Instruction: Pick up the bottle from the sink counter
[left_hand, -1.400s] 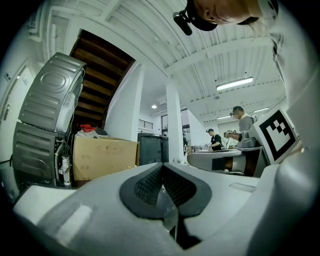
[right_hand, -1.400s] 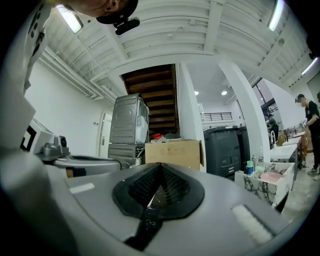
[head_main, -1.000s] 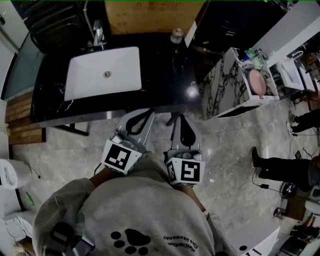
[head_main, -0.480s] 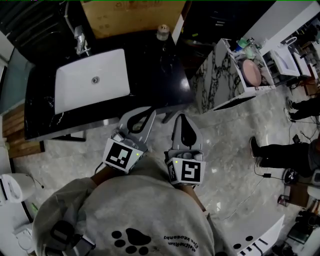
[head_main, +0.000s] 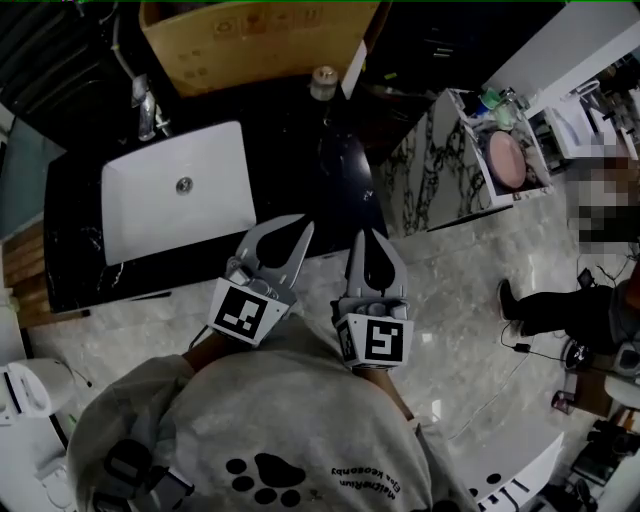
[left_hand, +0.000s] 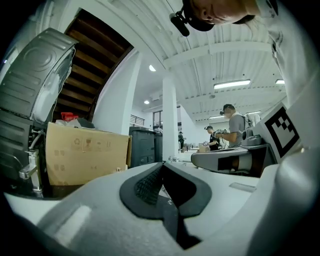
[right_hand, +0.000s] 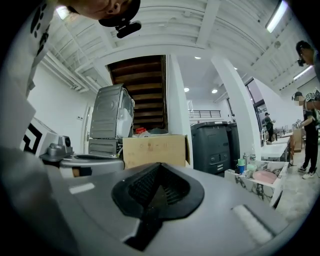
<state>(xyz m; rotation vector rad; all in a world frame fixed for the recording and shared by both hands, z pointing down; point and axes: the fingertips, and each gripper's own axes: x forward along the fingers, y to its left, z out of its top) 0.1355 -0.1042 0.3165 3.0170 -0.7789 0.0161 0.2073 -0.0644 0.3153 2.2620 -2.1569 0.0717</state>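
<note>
2 grippers are held side by side over the near edge of the black worktop (head_main: 335, 165), both pointed toward it. The left gripper (head_main: 298, 226) is shown with its jaws pressed together at the tips and nothing between them. The right gripper (head_main: 368, 236) is likewise closed and empty. The bottle (head_main: 323, 82) is seen standing at the far edge of the worktop, just beside the right corner of a cardboard box (head_main: 260, 40) and well apart from both grippers. A white sink (head_main: 135, 220) is set into the worktop's left part, with a faucet (head_main: 146, 105) behind it. To the right, a marble-patterned stand (head_main: 430, 170) is seen, and a pink dish (head_main: 505, 160) is carried on it.
</note>
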